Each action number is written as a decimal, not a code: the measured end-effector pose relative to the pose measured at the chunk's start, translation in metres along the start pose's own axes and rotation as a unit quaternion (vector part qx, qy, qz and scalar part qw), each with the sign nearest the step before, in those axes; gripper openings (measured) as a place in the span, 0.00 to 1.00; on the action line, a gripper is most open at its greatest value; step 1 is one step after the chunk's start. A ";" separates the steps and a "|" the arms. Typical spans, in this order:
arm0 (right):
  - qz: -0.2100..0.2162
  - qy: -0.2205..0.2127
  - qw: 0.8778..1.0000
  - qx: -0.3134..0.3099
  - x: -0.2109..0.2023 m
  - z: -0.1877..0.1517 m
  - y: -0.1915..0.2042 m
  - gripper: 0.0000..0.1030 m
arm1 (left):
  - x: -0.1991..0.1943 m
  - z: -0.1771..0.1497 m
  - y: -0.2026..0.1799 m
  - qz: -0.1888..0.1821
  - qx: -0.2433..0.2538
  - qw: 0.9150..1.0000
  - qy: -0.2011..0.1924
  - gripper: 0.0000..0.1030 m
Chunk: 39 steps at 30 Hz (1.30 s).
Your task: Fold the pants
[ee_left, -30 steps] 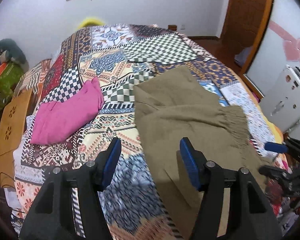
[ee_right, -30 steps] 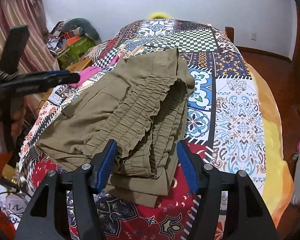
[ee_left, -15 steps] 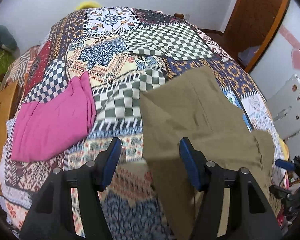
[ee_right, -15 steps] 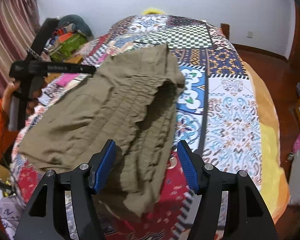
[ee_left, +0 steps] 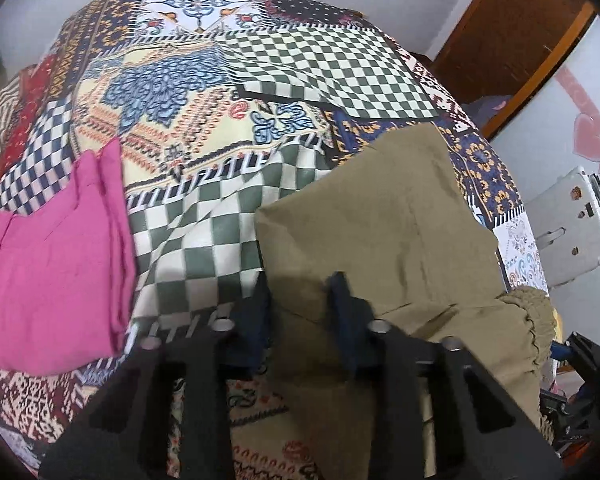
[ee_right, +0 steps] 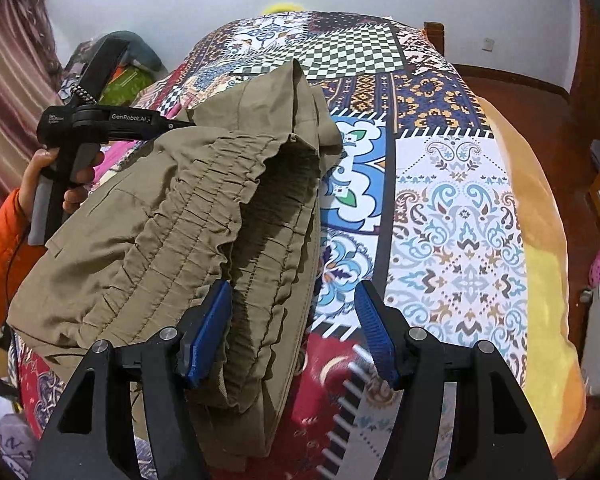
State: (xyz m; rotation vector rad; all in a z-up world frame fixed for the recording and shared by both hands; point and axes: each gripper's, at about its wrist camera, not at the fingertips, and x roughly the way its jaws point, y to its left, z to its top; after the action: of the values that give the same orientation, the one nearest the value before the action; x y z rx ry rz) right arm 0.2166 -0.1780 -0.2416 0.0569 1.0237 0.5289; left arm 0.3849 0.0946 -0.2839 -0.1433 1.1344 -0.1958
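The olive-khaki pants (ee_left: pixel 384 224) lie folded on the patchwork bedspread (ee_left: pixel 228 80), their gathered elastic waistband (ee_right: pixel 204 220) nearest the right gripper. My left gripper (ee_left: pixel 300 312) is low over the near left corner of the pants, its jaws partly closed around the cloth edge, and whether they pinch it is unclear. My right gripper (ee_right: pixel 296 332) is open, its left finger (ee_right: pixel 208 332) against the waistband and its right finger (ee_right: pixel 374 332) over bare bedspread (ee_right: pixel 460 208). The left gripper's body also shows in the right wrist view (ee_right: pixel 100 120).
A folded magenta garment (ee_left: pixel 48 276) lies on the bed left of the pants. A white appliance (ee_left: pixel 572 224) and a wooden door (ee_left: pixel 512 32) stand to the right of the bed. Clutter is piled at the bed's far left (ee_right: pixel 128 76).
Both grippers have moved forward and down onto the pants. The left gripper's jaws have narrowed around the pants' edge. The right gripper has come up against the waistband.
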 end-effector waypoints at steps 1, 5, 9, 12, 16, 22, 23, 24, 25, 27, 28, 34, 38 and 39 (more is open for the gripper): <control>-0.002 0.000 1.000 -0.001 0.000 0.001 -0.001 0.57 | 0.001 0.000 -0.001 0.001 -0.001 1.000 -0.002 0.19; -0.010 -0.004 1.000 -0.004 -0.002 0.006 -0.001 0.57 | -0.005 -0.001 0.004 -0.009 -0.017 1.000 -0.008 0.08; -0.026 -0.017 0.999 -0.009 -0.010 0.011 0.000 0.57 | -0.025 -0.010 0.008 -0.005 -0.025 0.999 -0.023 0.05; -0.033 -0.030 0.999 -0.011 -0.020 0.014 0.001 0.57 | -0.048 -0.023 0.008 0.018 -0.014 0.999 -0.040 0.05; -0.038 -0.048 0.998 -0.015 -0.035 0.016 0.003 0.57 | -0.085 -0.051 0.009 0.039 -0.010 0.997 -0.062 0.05; -0.037 -0.071 0.996 -0.028 -0.055 0.019 0.017 0.57 | -0.120 -0.098 0.020 0.047 -0.041 0.996 -0.063 0.05; -0.035 -0.074 0.996 -0.032 -0.057 0.019 0.021 0.57 | -0.126 -0.107 0.020 0.049 -0.046 0.996 -0.063 0.05; -0.033 -0.077 0.996 -0.036 -0.059 0.020 0.025 0.57 | -0.129 -0.112 0.020 0.051 -0.048 0.996 -0.063 0.05; -0.031 -0.079 0.995 -0.042 -0.061 0.020 0.031 0.57 | -0.135 -0.122 0.019 0.055 -0.048 0.995 -0.063 0.05; -0.029 -0.082 0.995 -0.051 -0.063 0.020 0.039 0.57 | -0.146 -0.139 0.016 0.057 -0.048 0.995 -0.071 0.05; -0.027 -0.082 0.995 -0.056 -0.064 0.020 0.044 0.57 | -0.151 -0.146 0.014 0.057 -0.049 0.994 -0.073 0.05; -0.017 -0.075 0.993 -0.085 -0.065 0.016 0.070 0.57 | -0.176 -0.190 -0.001 0.067 -0.033 0.994 -0.078 0.06; -0.013 -0.065 0.993 -0.096 -0.058 0.012 0.081 0.57 | -0.184 -0.209 -0.005 0.077 -0.018 0.994 -0.077 0.10; -0.013 -0.061 0.993 -0.098 -0.055 0.010 0.083 0.57 | -0.188 -0.213 -0.003 0.070 -0.025 0.994 -0.080 0.10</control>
State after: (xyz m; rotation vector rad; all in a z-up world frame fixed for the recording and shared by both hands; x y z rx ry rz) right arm 0.1703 -0.1281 -0.1688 -0.0977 0.8484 0.5930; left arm 0.1145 0.1315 -0.2058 -0.1217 0.9866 -0.0300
